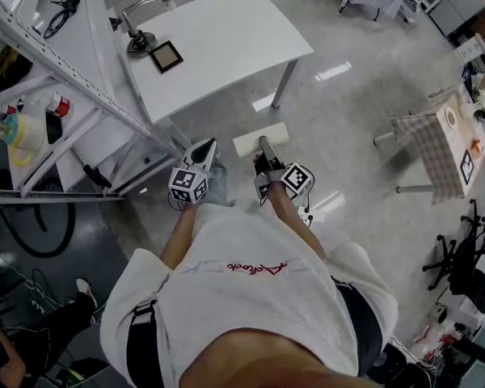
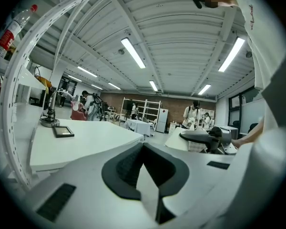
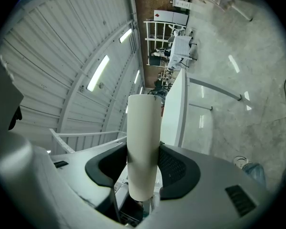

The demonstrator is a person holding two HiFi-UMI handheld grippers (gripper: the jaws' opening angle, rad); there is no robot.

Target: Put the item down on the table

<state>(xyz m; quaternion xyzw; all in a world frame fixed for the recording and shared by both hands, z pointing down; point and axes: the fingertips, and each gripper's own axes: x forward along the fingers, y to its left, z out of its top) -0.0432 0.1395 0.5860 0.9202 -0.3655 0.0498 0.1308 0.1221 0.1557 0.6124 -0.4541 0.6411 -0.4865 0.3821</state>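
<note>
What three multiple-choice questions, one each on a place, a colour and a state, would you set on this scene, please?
1. Where does the dark square frame lie?
A. on the floor
B. on the white table, beside the round stand
C. on a chair

2. What colour is the item in the right gripper?
A. cream
B. red
C. black

3. How do the left gripper fingers stand?
A. closed on the item
B. wide apart
C. together, with nothing between them

Answers:
1 B: the head view shows the frame flat on the table, next to the stand.
2 A: the right gripper view shows a cream piece clamped between the fingers.
3 C: the left gripper view shows the fingers meeting at their tips, with only the room beyond them.
</note>
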